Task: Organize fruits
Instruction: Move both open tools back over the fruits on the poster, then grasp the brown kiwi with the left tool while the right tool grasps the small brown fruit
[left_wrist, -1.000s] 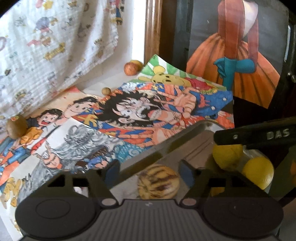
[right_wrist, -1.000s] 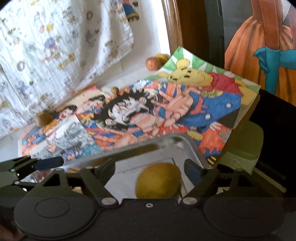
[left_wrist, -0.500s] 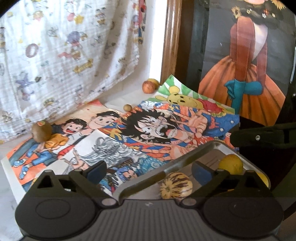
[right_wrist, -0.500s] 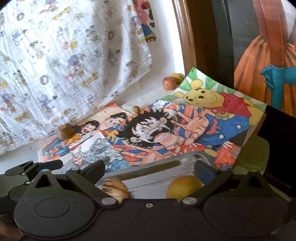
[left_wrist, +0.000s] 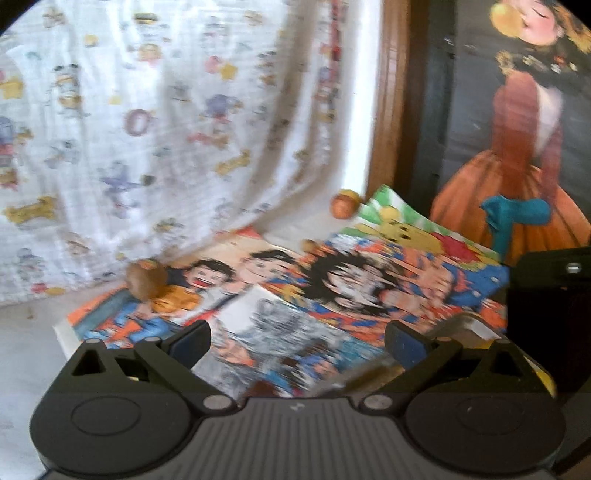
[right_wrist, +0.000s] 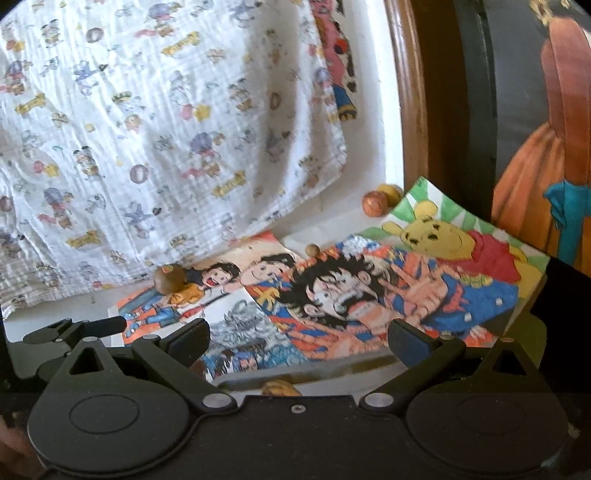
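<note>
Both grippers hover over the near edge of the cartoon posters (right_wrist: 369, 288), empty. My left gripper (left_wrist: 299, 343) is open, and so is my right gripper (right_wrist: 299, 339). A metal tray's rim (right_wrist: 332, 373) runs just below the fingers, with the top of a striped fruit (right_wrist: 279, 387) peeking over the gripper body. In the blurred left wrist view the tray rim (left_wrist: 461, 325) shows at the right. Loose on the surface lie a brown kiwi (right_wrist: 169, 278), a small round fruit (right_wrist: 312, 250), a reddish fruit (right_wrist: 373, 204) and a yellow fruit (right_wrist: 393, 192) at the back.
A white printed cloth (right_wrist: 166, 129) hangs behind the surface on the left. A wooden frame (right_wrist: 410, 110) and a painting of an orange dress (right_wrist: 535, 166) stand at the back right. The left gripper's finger (right_wrist: 74, 328) shows at the right wrist view's left edge.
Both grippers let go of their fruits in the tray, opened wider and drew back and up. The tray's contents have slipped almost out of sight below the fingers.
</note>
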